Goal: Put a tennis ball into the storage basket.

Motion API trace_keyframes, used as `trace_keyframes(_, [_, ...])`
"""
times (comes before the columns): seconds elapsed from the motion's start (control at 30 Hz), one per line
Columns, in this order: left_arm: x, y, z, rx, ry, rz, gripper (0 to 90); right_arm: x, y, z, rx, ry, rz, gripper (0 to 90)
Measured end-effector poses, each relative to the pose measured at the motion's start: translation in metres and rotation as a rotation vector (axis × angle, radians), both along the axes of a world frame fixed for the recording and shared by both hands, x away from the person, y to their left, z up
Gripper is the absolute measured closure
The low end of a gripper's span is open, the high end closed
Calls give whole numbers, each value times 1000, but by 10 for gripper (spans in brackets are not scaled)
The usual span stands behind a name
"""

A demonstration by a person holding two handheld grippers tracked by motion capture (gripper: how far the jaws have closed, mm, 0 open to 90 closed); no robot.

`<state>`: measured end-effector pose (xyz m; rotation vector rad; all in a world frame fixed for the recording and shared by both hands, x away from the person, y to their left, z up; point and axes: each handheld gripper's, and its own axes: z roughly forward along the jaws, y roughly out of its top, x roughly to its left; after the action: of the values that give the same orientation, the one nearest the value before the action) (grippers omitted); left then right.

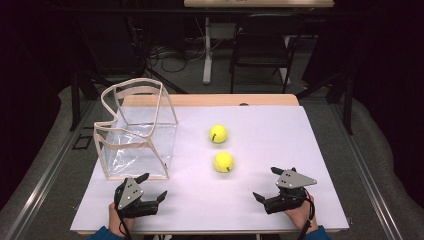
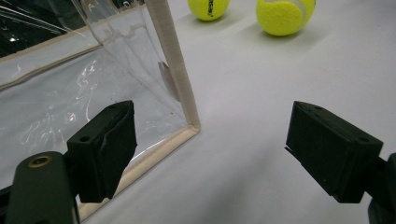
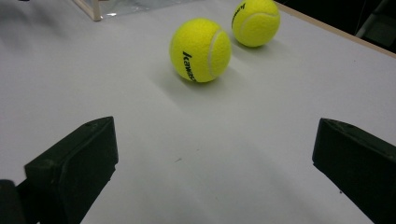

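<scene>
Two fuzzy yellow felt-covered tennis balls are seen on the white table top [image 1: 280, 200], well apart from both grippers. The nearer tennis ball [image 1: 223, 162] lies toward the middle of the table, and the farther tennis ball [image 1: 218, 134] lies just beyond it, the two near each other but not touching. A clear plastic bag with cream fabric edging [image 1: 136, 131] is stood open at the left, close in front of the left gripper [image 1: 151, 188].

The jaws of the left gripper are held wide apart with nothing between them; one bottom corner of the bag is framed between them in the left gripper view. The jaws of the right gripper [image 1: 267, 183] are likewise spread fully and are empty, and they are pointed toward the nearer ball.

The balls are judged light, springy and grippy on account of the felt, but prone to rolling if nudged. A hold across the widest part is best taken, the pads set on opposite sides. The bag is judged thin, floppy and slippery; its stiffer edging at the rim is the likeliest place to be pinched.
</scene>
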<state>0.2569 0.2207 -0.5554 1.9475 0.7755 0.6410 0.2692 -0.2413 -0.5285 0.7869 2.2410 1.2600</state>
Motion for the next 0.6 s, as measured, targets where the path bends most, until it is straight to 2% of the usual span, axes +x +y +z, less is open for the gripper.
trace_keyframes(0.4, [0, -1, 0, 6, -5, 7, 161, 2, 0, -1, -3, 7, 16, 0])
trace_keyframes(0.6, [0, -1, 0, 2, -4, 10, 161, 5, 2, -1, -2, 25, 16, 0])
